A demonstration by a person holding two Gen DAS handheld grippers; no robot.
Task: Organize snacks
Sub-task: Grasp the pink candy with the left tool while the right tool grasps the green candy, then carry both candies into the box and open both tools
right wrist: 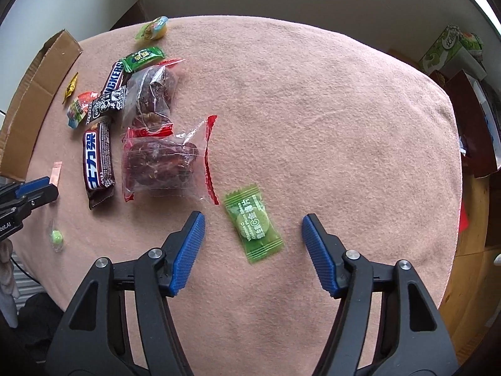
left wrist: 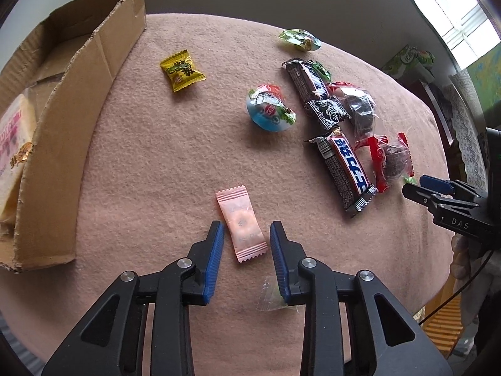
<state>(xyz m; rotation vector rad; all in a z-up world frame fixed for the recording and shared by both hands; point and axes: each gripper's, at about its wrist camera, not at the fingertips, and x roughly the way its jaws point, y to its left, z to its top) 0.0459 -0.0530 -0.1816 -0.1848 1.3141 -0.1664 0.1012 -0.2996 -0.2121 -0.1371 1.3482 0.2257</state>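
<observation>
My left gripper [left wrist: 247,235] is open with its blue pads either side of a pink candy packet [left wrist: 241,225] lying flat on the pink cloth. My right gripper [right wrist: 253,230] is open wide around a green plum candy packet [right wrist: 254,226] that lies between the fingers without touching them. A cardboard box [left wrist: 72,119] stands at the left of the left wrist view with a pale packaged snack [left wrist: 14,144] inside. Several snacks lie scattered: a yellow packet [left wrist: 182,69], a round jelly cup [left wrist: 271,111], Snickers bars [left wrist: 346,169], and clear red-edged bags of dates [right wrist: 162,163].
The round table's cloth [right wrist: 313,109] falls off at the edges. A small clear-wrapped green candy [right wrist: 56,236] lies near the front left edge. The other gripper shows at the right in the left wrist view [left wrist: 451,200]. Boxes and furniture [right wrist: 451,53] stand beyond the table at right.
</observation>
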